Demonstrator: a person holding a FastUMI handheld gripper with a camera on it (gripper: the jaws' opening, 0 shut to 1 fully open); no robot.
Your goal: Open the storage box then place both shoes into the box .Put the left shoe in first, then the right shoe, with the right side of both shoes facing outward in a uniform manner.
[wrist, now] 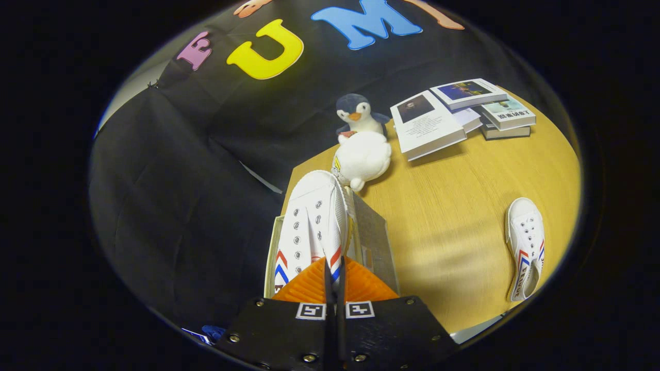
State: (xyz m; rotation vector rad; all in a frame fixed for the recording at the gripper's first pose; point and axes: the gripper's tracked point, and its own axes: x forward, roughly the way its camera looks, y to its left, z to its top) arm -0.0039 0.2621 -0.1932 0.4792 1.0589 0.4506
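The gripper (pixel 334 278) is clenched on shoe 1 (pixel 309 226) (pinched at its heel edge), hanging over the open box (pixel 374 242) just ahead. Lower it level, right side outward. Shoe 2 (pixel 526 247) lies well apart on the table (pixel 454 206).

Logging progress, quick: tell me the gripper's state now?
Gripper: fingers closed on the white shoe, held over the open storage box.
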